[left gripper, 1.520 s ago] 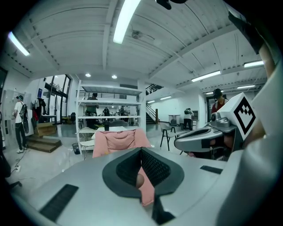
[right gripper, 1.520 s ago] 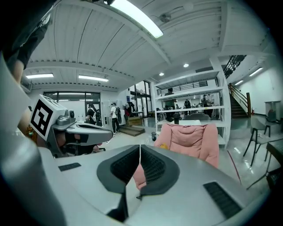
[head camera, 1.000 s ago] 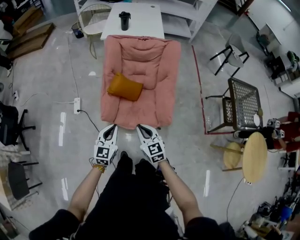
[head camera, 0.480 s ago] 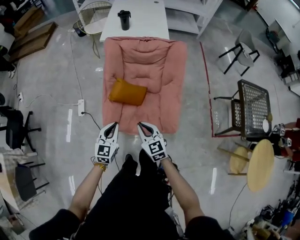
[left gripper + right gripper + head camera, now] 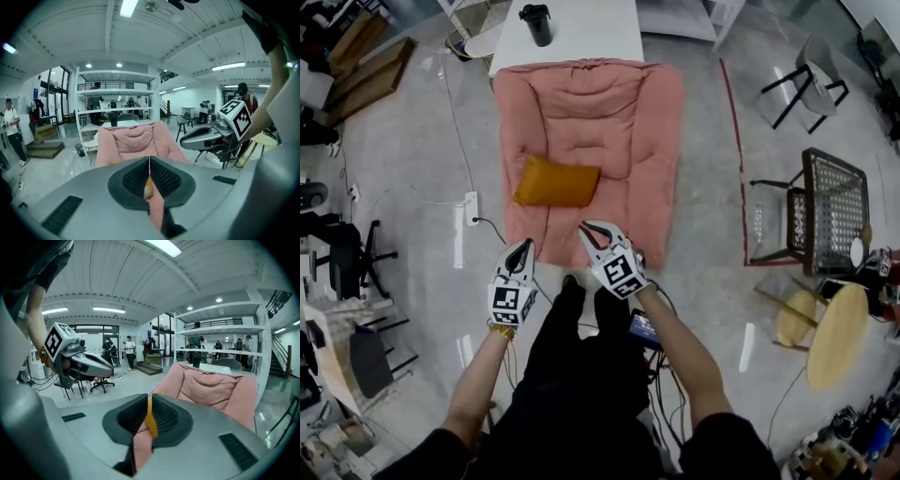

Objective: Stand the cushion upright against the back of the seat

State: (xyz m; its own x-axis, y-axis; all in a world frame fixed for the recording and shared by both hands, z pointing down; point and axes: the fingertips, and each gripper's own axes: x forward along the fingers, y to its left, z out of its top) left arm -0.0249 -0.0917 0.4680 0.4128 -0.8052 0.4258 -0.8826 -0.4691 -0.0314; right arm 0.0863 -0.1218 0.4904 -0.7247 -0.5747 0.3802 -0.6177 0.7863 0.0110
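Note:
An orange cushion [image 5: 556, 182] lies flat on the left half of a pink padded seat [image 5: 619, 131], whose back rises at the far end. My left gripper [image 5: 524, 247] is shut and empty, on the near side of the seat's front edge. My right gripper [image 5: 590, 228] is also shut and empty, its tips over the seat's front edge, just right of the cushion. In the left gripper view the seat [image 5: 133, 143] stands ahead past shut jaws, with the right gripper [image 5: 211, 136] alongside. A sliver of the cushion [image 5: 150, 420] shows in the right gripper view.
Behind the seat stands a white table [image 5: 581, 33] with a black cup [image 5: 535, 23]. A power strip [image 5: 472, 207] and cable lie on the floor at left. A black mesh chair [image 5: 834, 211] and a round wooden table [image 5: 836, 333] stand at right, past a red floor line [image 5: 736, 141].
Both grippers have moved forward towards the seat, still shut. The right gripper's tips now reach over the seat's front edge, and the seat and cushion appear closer in the head view.

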